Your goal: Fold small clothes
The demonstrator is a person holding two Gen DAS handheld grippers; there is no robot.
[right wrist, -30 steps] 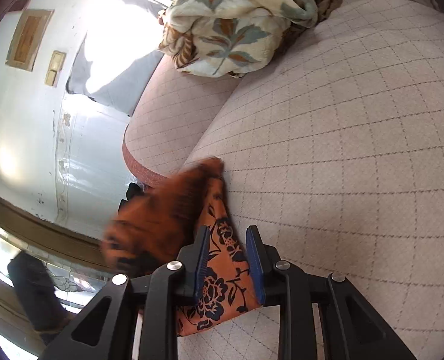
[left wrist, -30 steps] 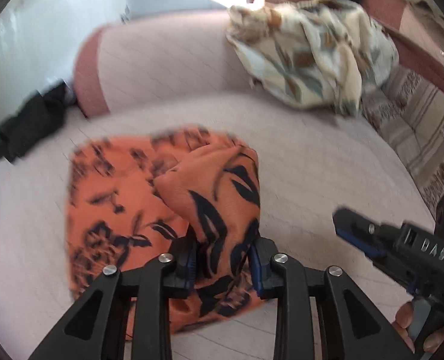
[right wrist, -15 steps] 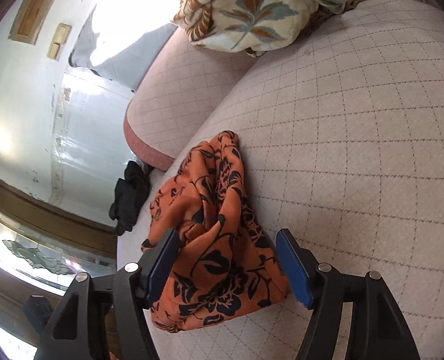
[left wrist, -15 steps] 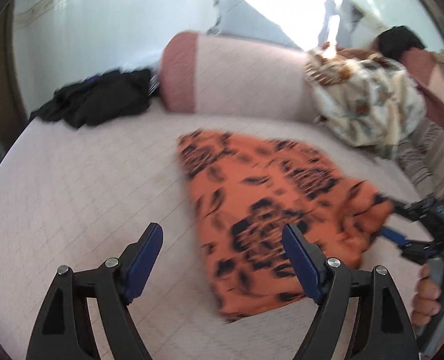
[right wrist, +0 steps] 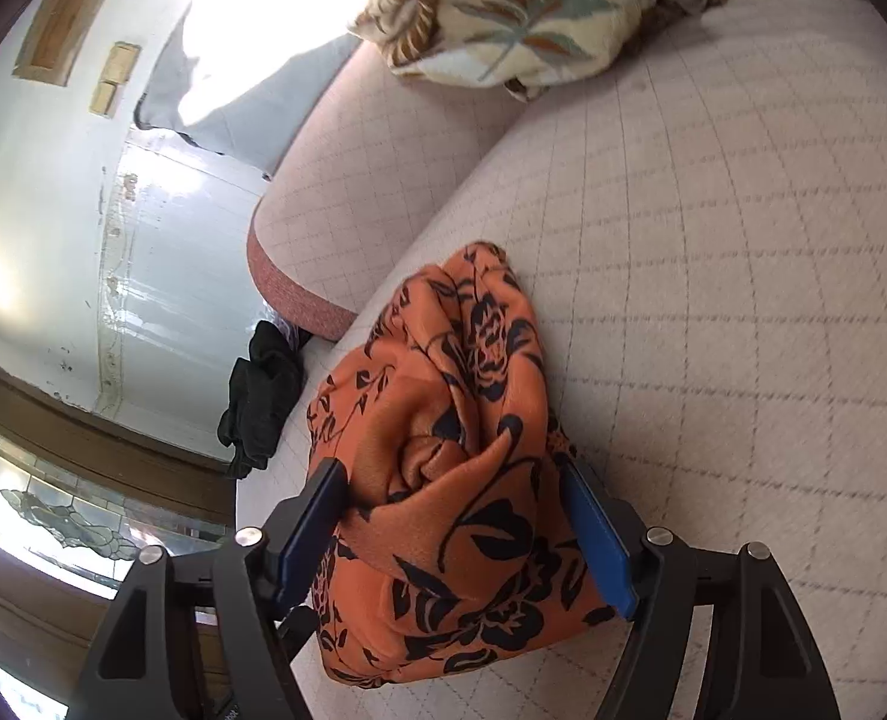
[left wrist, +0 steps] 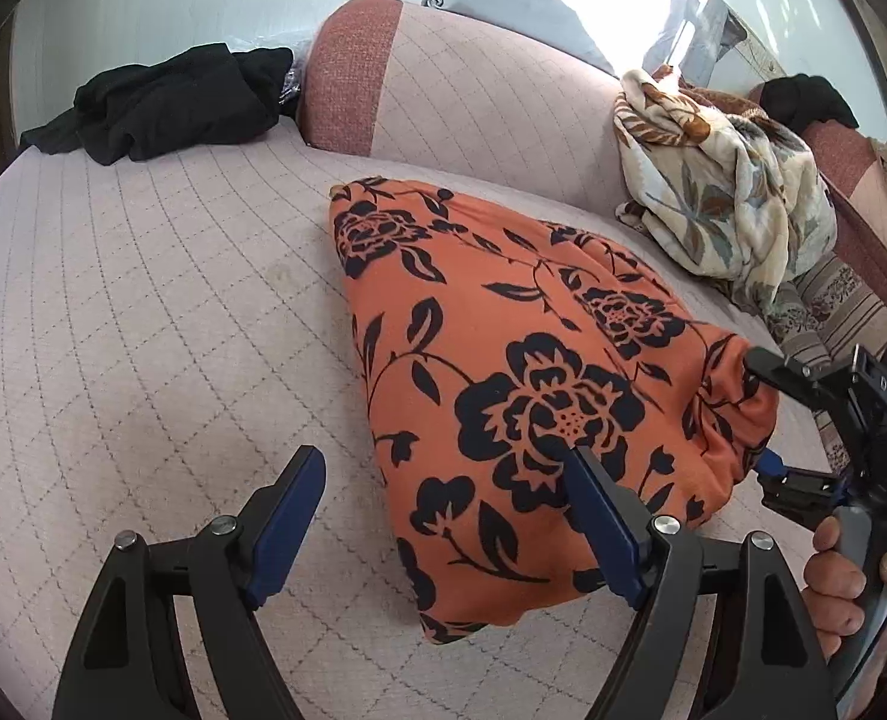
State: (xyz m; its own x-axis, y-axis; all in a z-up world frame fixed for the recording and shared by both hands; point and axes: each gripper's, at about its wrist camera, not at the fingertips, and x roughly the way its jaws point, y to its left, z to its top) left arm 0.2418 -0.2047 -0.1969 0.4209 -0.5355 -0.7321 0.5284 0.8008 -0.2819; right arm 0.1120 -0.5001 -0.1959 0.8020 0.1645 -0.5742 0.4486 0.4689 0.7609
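Pale pink quilted upholstery fills my left wrist view: a sofa seat [left wrist: 143, 312] stitched in a diamond grid, with a rounded backrest [left wrist: 473, 102] behind it that has a rust-red band at its end. A black garment [left wrist: 167, 102] lies crumpled at the seat's far left edge, against a glossy pale wall. To the right a cream blanket with a leaf print [left wrist: 725, 192] is heaped where seat meets backrest, and striped fabric shows beyond it. The orange cloth with black flowers [left wrist: 503, 372] lies on the seat in a rough folded wedge, its narrow end toward the backrest. My left gripper [left wrist: 443, 510] stands wide, nothing between its blue pads; the right-hand pad overlaps the cloth's near edge. At the right edge my right gripper [left wrist: 764, 420] has its tips either side of the cloth's bunched corner, my right hand [left wrist: 833, 582] on its handle.

Tilted in my right wrist view, the same quilted seat [right wrist: 713, 300] runs up to the blanket [right wrist: 533, 6] at the top. The wall shows scuffed paint, a framed panel and a dark wooden sill with patterned glass below. The black garment [right wrist: 260, 396] sits far off at the seat's edge. My right gripper [right wrist: 455, 528] is spread fairly wide around a twisted bundle of the orange cloth [right wrist: 461, 480], the pads touching its sides.
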